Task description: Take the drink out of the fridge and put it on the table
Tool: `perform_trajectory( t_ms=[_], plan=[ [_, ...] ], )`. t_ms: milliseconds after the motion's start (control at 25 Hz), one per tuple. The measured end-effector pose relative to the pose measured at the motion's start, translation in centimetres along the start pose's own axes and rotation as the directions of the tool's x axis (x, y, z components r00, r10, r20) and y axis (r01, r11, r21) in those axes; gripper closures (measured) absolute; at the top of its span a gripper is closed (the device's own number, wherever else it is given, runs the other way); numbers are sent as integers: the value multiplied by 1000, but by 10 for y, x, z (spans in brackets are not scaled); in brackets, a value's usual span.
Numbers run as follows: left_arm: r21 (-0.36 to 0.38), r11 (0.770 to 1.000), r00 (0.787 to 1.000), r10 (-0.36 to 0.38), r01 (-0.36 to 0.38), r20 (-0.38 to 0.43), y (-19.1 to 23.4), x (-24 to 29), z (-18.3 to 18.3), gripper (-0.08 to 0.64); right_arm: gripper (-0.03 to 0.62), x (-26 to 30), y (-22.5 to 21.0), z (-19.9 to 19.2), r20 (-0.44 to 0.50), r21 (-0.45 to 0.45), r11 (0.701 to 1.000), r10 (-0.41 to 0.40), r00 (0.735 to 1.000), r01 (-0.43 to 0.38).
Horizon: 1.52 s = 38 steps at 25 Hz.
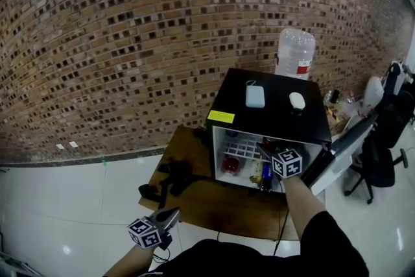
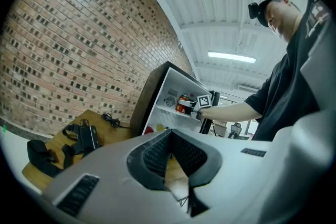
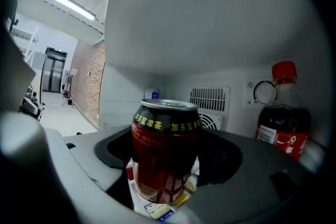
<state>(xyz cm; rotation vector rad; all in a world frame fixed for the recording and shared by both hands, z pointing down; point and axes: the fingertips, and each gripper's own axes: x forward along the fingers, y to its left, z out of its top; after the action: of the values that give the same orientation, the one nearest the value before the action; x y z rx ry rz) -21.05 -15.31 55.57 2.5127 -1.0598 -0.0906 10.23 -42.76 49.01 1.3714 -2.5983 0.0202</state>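
Note:
A red drink can [image 3: 165, 152] with yellow print stands upright on a shelf inside the small black fridge [image 1: 272, 115]. My right gripper [image 3: 165, 170] reaches into the fridge [image 2: 157, 97] and its jaws sit on both sides of the can, pads against it. In the head view the right gripper [image 1: 264, 156] is in the open compartment. The left gripper view shows the can [image 2: 184, 104] at that gripper. My left gripper [image 1: 170, 215] hangs over the near left corner of the wooden table [image 1: 220, 207], shut and empty [image 2: 184, 198].
A cola bottle [image 3: 281, 126] stands right of the can in the fridge. The fridge door [image 1: 340, 156] hangs open to the right. A pale box [image 1: 255, 96] and a white mouse [image 1: 297, 100] lie on top. Black straps and a device [image 1: 172, 178] lie on the table.

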Motion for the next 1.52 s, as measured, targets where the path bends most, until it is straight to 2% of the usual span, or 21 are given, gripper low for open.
perform_trajectory(
  t_ms=[120,400,840,1080,1400,1520],
  plan=[
    [2,1000,1000,-4,4,2,-1,1,0,566,242,-2,2,2,-16,-9,1000,13,1000,-13],
    [-5,1000,1000,-26,26,7,-6,10,0,567,244,-16,30,2,-68,-139,985,93,993,-102],
    [-7,995,995,-98,98,-3,-23,34,-3,567,244,-76,93,7,-23,-78,965,251,968,-252],
    [-8,994,993,-113,113,-24,-29,34,-9,566,244,-104,124,-36,-53,-21,955,294,954,-295],
    [-5,994,992,-109,109,-71,-33,26,-21,566,244,-116,153,-124,-118,100,953,297,947,-287],
    [4,993,990,-116,117,-86,-34,28,-24,566,244,-116,164,-147,-147,110,949,310,939,-295]
  ],
)
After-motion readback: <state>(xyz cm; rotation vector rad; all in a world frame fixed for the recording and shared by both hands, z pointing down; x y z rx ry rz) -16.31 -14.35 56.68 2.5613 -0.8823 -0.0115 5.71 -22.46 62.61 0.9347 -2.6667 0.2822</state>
